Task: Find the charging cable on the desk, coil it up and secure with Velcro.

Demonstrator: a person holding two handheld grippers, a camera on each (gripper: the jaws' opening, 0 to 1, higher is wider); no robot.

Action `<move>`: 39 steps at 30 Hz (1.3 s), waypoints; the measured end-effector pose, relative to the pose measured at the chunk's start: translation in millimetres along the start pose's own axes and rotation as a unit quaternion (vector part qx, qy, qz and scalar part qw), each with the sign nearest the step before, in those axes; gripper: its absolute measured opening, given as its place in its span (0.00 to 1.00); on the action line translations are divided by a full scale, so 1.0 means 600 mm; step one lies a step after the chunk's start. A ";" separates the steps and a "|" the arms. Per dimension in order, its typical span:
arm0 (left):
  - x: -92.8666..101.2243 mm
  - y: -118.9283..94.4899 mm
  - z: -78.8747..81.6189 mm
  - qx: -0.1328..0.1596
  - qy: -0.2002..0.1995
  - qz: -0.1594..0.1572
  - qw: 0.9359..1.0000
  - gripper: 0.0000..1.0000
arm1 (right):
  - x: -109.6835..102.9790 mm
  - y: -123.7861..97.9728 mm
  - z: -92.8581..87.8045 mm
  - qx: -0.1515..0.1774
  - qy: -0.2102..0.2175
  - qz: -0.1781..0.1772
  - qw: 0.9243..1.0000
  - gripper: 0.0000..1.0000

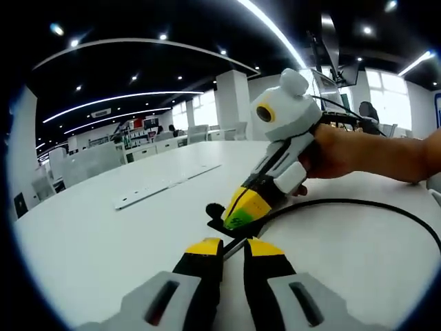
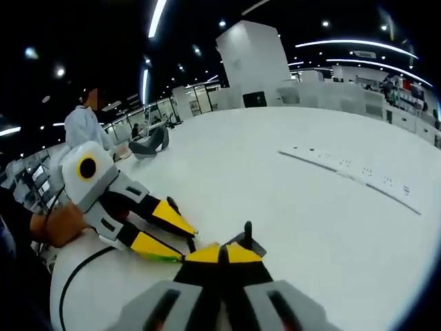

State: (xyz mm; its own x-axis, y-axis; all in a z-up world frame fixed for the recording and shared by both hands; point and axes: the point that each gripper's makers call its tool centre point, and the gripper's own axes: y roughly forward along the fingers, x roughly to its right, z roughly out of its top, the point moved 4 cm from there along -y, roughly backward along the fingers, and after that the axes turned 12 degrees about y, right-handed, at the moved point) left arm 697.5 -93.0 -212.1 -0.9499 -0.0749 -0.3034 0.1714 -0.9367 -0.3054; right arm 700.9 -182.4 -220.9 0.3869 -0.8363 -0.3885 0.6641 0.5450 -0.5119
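Both tongs meet at the cable's strap end.
Right tongs clenched on the strap; left tongs nearly closed on cable. I'd keep tension, low over worktop.

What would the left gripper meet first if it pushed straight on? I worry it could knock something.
Probably the right gripper's yellow tips, which sit straight ahead of the left gripper, down at the flat black Velcro strap and thin black charging cable on the white desk. The gap is hard to judge.
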 end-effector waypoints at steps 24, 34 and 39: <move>0.032 -0.011 0.002 0.000 0.001 -0.001 1.000 0.13 | 0.020 0.001 0.012 0.027 0.005 -0.060 0.998 0.02; 0.030 -0.011 0.001 0.000 0.001 -0.001 1.000 0.13 | 0.005 -0.034 0.012 0.019 0.025 -0.070 0.997 0.02; 0.030 -0.010 0.002 -0.001 0.003 0.000 1.000 0.13 | -0.037 -0.040 -0.018 -0.006 0.017 -0.055 0.998 0.02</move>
State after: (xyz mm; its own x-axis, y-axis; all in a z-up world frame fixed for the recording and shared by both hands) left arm 679.3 -88.9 -214.8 -0.9485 -0.0727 -0.3084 0.1718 -0.9358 -0.3078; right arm 669.5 -176.1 -208.5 0.2904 -0.8886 -0.3550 0.6941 0.4510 -0.5612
